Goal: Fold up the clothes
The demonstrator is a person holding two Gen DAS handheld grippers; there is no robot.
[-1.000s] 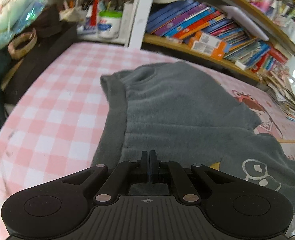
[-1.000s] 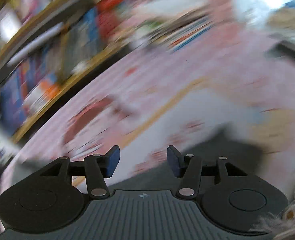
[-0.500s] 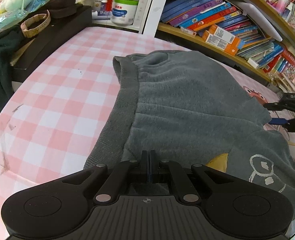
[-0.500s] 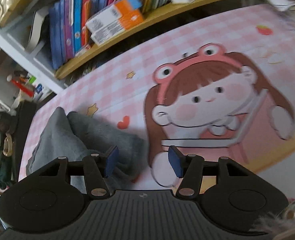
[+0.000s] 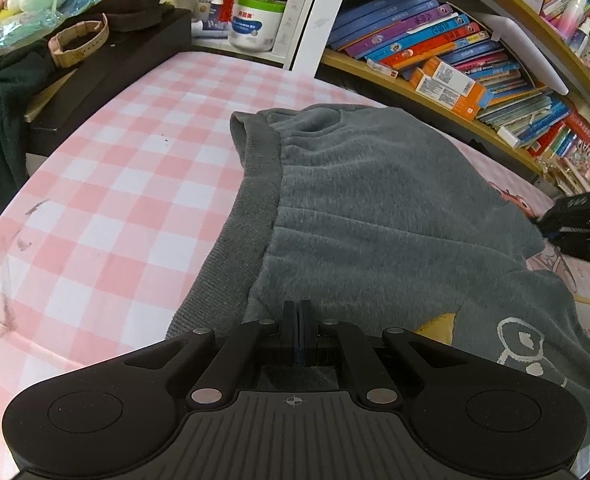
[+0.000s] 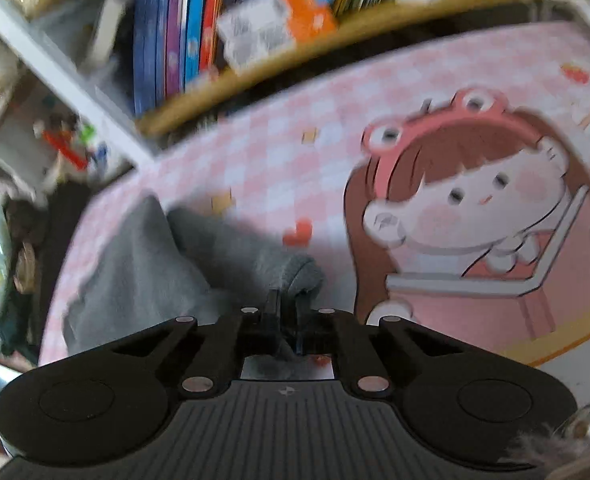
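On the pink checked cloth (image 5: 127,184) lies a grey sweatshirt (image 5: 375,208). Left gripper (image 5: 298,316) is clamped on its near hem; right gripper (image 6: 285,304) pinches the sleeve cuff (image 6: 303,274). Folding seems to be starting: next, probably carry the sleeve across the body, keeping both grips firm.

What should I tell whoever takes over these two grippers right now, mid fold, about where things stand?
Left gripper: fingers shut on the grey sweatshirt, at its near edge beside the ribbed hem.
Right gripper: fingers shut on the sleeve end of the same garment.
The sweatshirt lies on the pink checked cloth, partly over the cartoon girl print, with a bookshelf behind.
Done: both corners gripped.
Left: the fold itself; the garment looks spread out, with no fold finished that I can see.
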